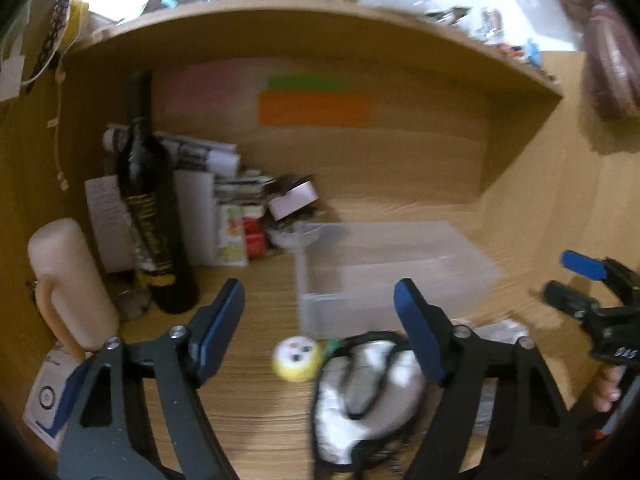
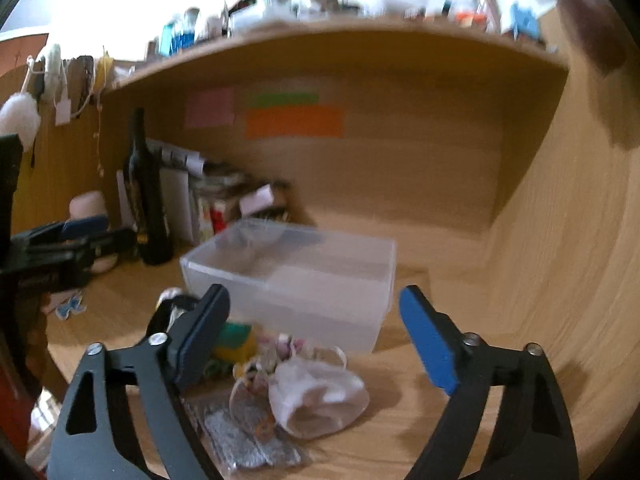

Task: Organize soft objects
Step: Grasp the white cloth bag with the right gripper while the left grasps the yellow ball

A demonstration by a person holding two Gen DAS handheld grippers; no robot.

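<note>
A clear plastic bin point(image 1: 384, 268) stands on the wooden desk; it also shows in the right wrist view point(image 2: 296, 276). In front of it lie soft things: a yellow and white plush ball point(image 1: 297, 359), a white and grey cloth item with black trim point(image 1: 366, 396), and in the right wrist view a white pouch point(image 2: 320, 396), a yellow and green sponge point(image 2: 236, 340) and a grey packet point(image 2: 244, 436). My left gripper point(image 1: 320, 332) is open above the ball and the cloth item. My right gripper point(image 2: 316, 336) is open above the white pouch, holding nothing.
A dark wine bottle point(image 1: 150, 200), a cream jug point(image 1: 68, 280), papers and small boxes point(image 1: 236, 216) stand at the back left. A shelf point(image 1: 304, 16) with clutter runs overhead. A wooden side wall point(image 2: 568, 240) closes the right.
</note>
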